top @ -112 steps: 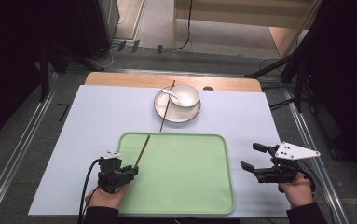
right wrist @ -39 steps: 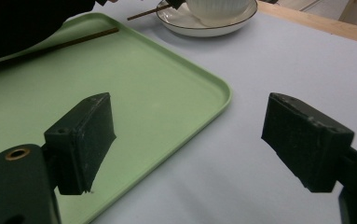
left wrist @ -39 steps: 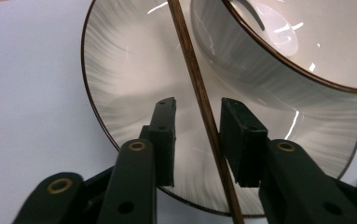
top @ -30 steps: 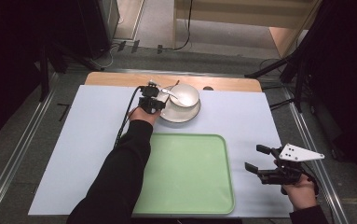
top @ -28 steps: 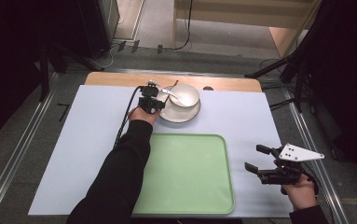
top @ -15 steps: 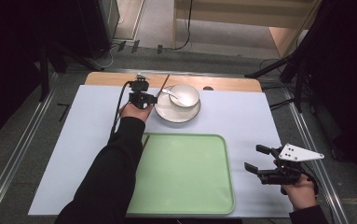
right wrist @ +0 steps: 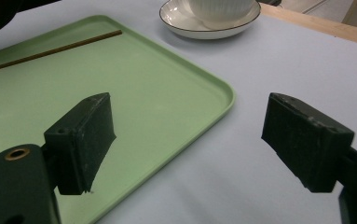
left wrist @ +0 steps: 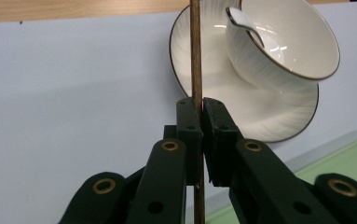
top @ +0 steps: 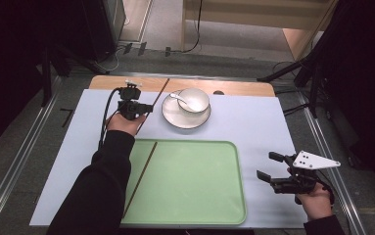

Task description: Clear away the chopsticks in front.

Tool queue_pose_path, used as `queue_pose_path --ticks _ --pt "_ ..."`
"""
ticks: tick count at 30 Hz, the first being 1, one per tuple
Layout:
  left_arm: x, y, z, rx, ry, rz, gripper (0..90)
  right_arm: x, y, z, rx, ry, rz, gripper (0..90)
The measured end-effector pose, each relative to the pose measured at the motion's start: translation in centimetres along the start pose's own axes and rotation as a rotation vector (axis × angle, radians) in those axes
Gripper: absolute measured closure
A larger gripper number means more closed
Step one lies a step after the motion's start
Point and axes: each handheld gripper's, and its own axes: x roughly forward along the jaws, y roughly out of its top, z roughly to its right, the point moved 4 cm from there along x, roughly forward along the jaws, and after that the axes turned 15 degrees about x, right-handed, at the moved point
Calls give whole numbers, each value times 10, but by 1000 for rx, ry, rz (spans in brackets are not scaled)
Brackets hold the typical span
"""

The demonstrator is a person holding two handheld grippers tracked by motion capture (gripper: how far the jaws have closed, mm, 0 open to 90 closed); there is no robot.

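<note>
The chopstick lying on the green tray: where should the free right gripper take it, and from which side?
Probably near the middle of the chopstick, coming from straight above with the jaws across its length. It lies flat and bare on the tray by the left rim, so a sideways approach would likely strike the rim. The right gripper is open, beside the tray's right edge; the left gripper holds another chopstick.

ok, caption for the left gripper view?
Left tongs shut on a chopstick, beside the saucer and bowl.
</note>
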Motion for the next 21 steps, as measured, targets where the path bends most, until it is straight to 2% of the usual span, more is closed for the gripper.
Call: queue_pose_path --ticks 2,7,11,16,21 --pt "-5 -8 1 -2 -7 11 869 0 0 0 -1 -1 -1 174" --pt "-14 -31 5 40 -3 4 869 0 0 0 -1 -3 0 174" --pt "-19 -49 6 19 -23 7 869 0 0 0 1 -5 -1 175" --pt "-26 -63 5 25 -19 13 868 1 0 -1 -3 -4 -4 175" --pt "-34 -77 9 14 -30 20 868 1 1 -3 -7 -3 -4 175"
